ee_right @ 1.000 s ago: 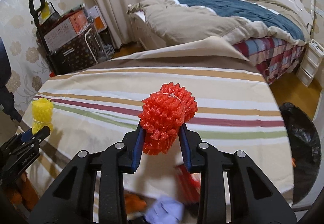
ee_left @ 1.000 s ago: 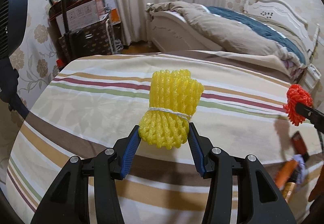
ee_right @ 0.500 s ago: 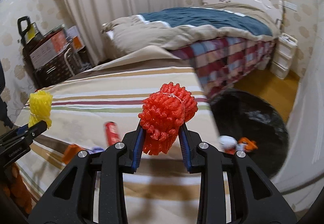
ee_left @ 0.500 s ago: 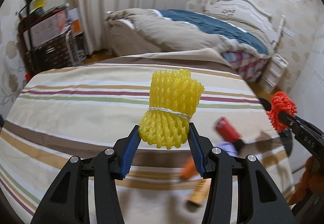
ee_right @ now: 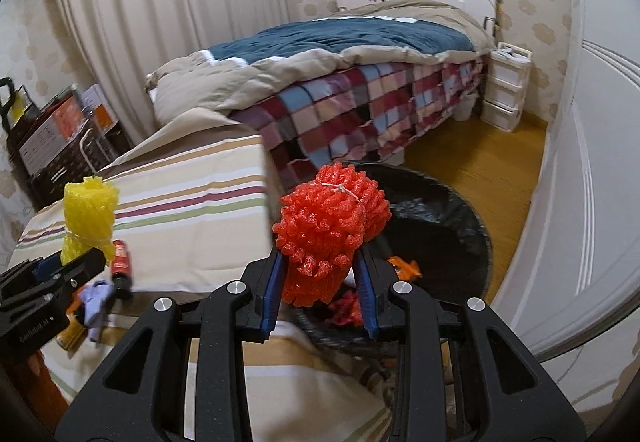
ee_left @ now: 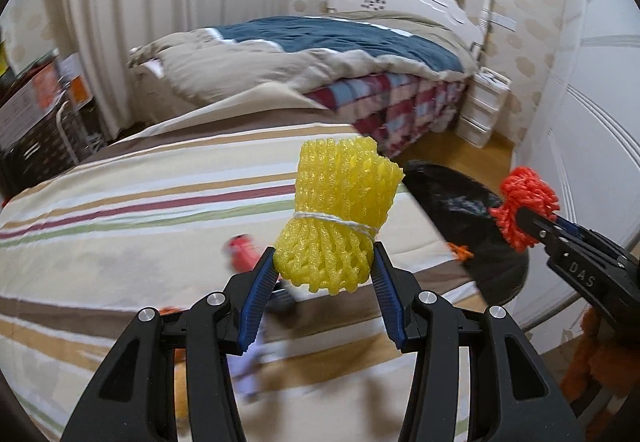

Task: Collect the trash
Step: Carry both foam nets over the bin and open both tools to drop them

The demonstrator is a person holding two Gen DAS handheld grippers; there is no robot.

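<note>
**Both bundles swung toward the bin**

Since a second ago both views have swept rightward off the striped table [ee_right: 192, 210] toward the black trash bag [ee_right: 440, 218] on the floor beside it; the bag, then only at the edge of the right view, now fills the space just behind the right gripper's load.

Left gripper [ee_left: 324, 278] is clamped on the lower half of the yellow foam net bundle [ee_left: 340, 210], its long axis upright and tied at the waist with white string; right gripper [ee_right: 320, 278] grips the red foam net bundle [ee_right: 332, 226] the same way, jaws narrower.

What matters next is the bag's position: it lies ahead of and below the right fingers, the red bundle apparently already over its open mouth, so the right hand is nearer; from the left wrist the bag [ee_left: 460, 210] sits to the right, beyond the table's edge, so the yellow bundle probably hangs over the table. More litter, a small red can [ee_right: 120, 262] among it, remains on the cloth.
</note>
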